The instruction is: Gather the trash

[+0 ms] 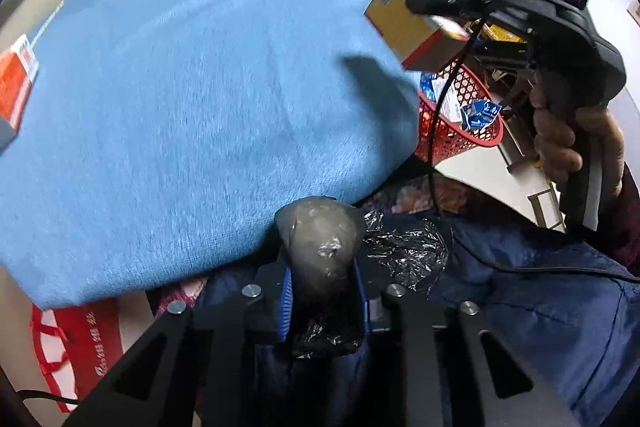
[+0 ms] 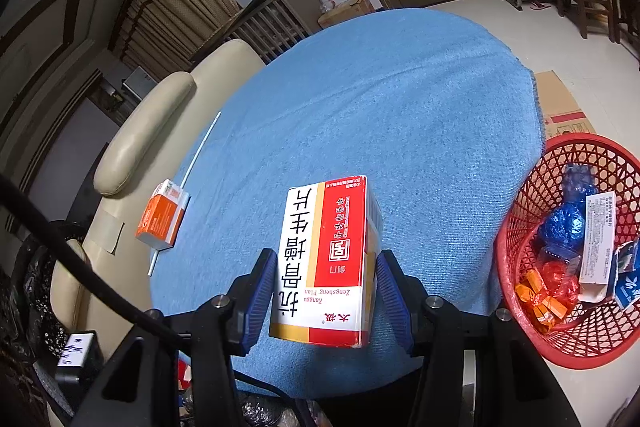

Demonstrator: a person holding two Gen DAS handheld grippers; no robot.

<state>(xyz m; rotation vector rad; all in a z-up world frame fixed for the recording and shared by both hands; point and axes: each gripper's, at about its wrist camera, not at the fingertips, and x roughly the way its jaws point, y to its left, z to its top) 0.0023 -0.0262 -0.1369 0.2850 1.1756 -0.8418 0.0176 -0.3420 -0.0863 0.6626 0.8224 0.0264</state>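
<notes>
My right gripper is shut on a red, white and yellow medicine box and holds it above the blue cloth-covered table. The same box shows in the left wrist view, held near the table's right edge above the red basket. My left gripper is shut on a crumpled grey and black plastic bag, low beside the table's near edge. An orange and white box lies on the table's left side; it also shows in the left wrist view.
The red mesh basket stands right of the table with several wrappers and boxes in it. A white stick lies by the orange box. A cream sofa is behind the table. A flat cardboard box lies on the floor.
</notes>
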